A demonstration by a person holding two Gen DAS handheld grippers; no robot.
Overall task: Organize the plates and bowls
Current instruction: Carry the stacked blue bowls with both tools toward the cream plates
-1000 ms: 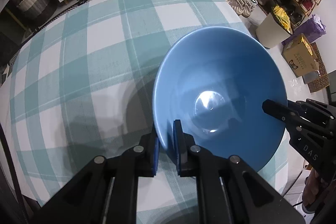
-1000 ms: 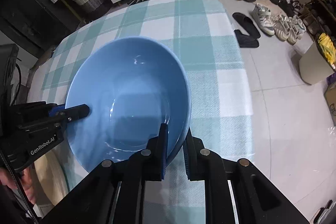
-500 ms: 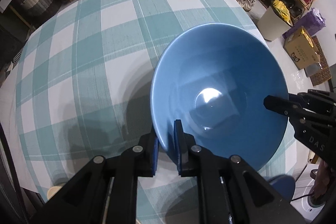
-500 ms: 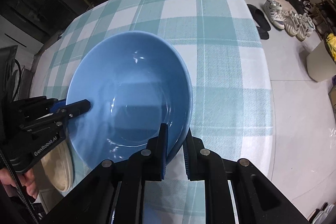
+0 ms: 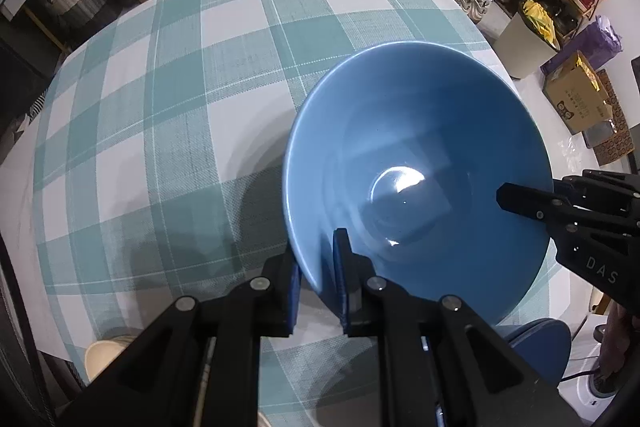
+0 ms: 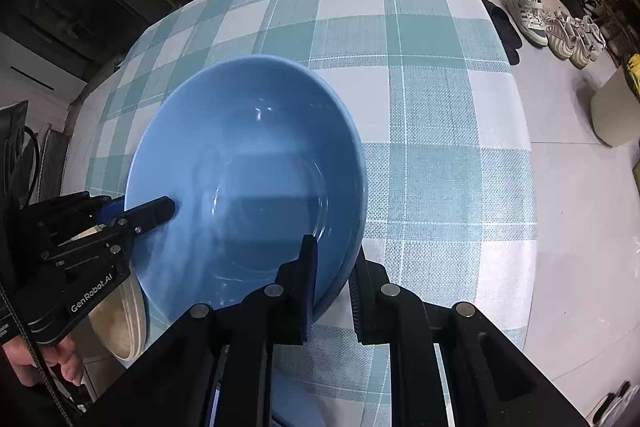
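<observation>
Dim indoor light, sharp (edges warped)

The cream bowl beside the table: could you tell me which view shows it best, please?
The right wrist view: the cream bowl shows its ribbed side and rim below the blue bowl. The left wrist view catches only a rim sliver at the tablecloth's edge.

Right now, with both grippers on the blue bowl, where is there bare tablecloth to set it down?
The checked tablecloth is bare from the blue bowl out to the far edge by the drawers and suitcases, and on its shoe-side half. The near edge is crowded: a cream bowl beside the left gripper, a blue dish below the right gripper.
</observation>
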